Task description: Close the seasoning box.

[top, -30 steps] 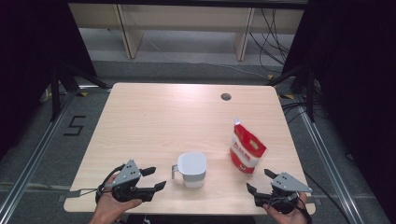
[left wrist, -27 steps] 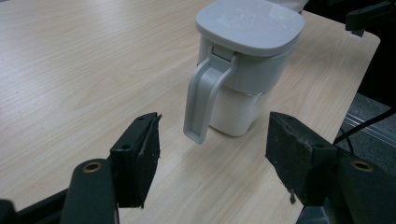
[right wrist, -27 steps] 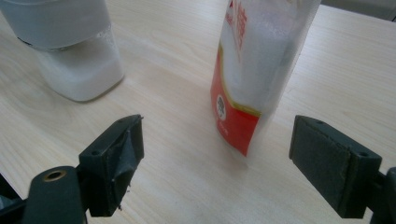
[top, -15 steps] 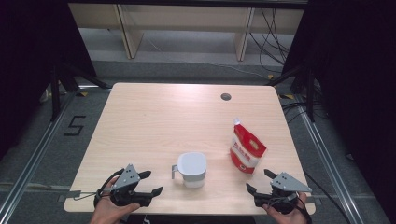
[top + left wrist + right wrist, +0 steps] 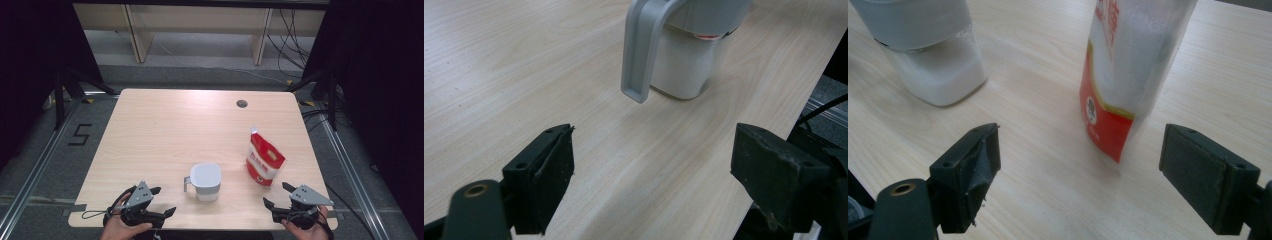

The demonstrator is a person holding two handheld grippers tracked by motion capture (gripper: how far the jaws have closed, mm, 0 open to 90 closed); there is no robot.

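A pale grey cup point(image 5: 206, 180) with a handle point(image 5: 186, 183) on its left side stands near the table's front edge. To its right stands a red and white pouch point(image 5: 264, 162), upright. My left gripper point(image 5: 164, 200) rests at the front edge, left of the cup, and points toward it. Its jaws have just been opening and now stand wide with nothing between them. In the left gripper view point(image 5: 654, 165) the cup's handle point(image 5: 641, 50) is straight ahead. My right gripper point(image 5: 275, 193) is open just in front of the pouch point(image 5: 1128, 75), with the cup point(image 5: 933, 55) off to the left.
The light wooden table point(image 5: 165, 130) has a small dark round hole point(image 5: 242, 104) near its far edge. Black curtains hang on both sides. Shelf legs and cables lie behind the table, and a floor mark point(image 5: 80, 135) is at the left.
My left gripper has slid slightly back toward the front edge and its jaws have spread wider. The right gripper, the cup and the pouch have not moved.
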